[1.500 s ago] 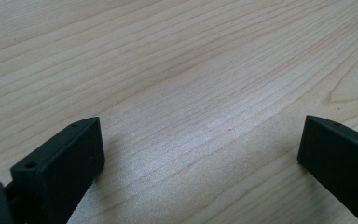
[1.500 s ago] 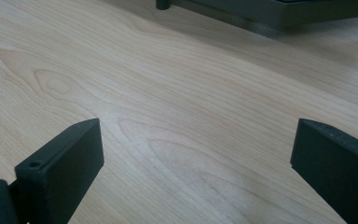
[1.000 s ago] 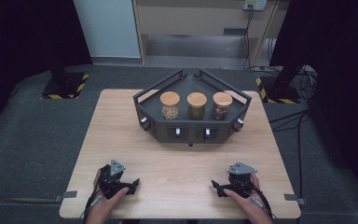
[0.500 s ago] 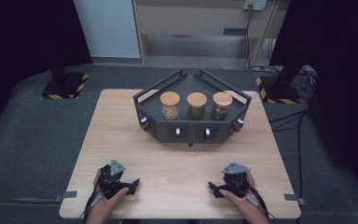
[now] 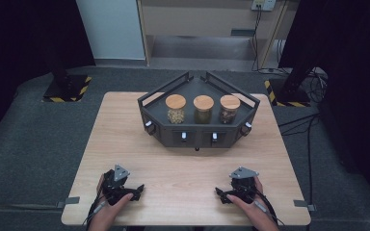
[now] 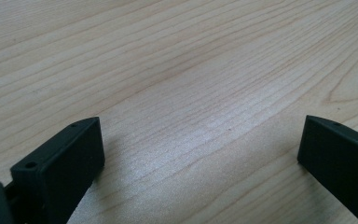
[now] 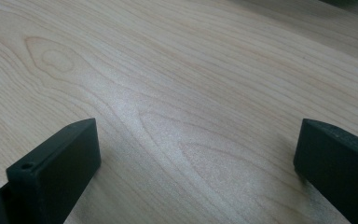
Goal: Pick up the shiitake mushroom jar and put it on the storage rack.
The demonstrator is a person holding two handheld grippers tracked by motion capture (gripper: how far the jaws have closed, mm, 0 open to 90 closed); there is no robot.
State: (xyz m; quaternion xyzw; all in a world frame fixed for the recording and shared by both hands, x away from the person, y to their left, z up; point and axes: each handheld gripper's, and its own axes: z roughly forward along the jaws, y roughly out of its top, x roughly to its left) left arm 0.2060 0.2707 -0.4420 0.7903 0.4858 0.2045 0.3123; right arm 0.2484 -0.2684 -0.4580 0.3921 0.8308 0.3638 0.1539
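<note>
free: bare table in front of rack, up to both grippers | blocked: rack's front wall; three jars inside rack, close side by side

Counter: pale wood, visible grain and knots, smooth with a soft satin sheen. Both tools, left and right: matt black plastic, faintly grainy faces. Rack at 12 o'clock: dark matt metal frame. Three jars on it: clear glass, glossy, with light wooden lids. Floor: grey carpet, rough, matt.
</note>
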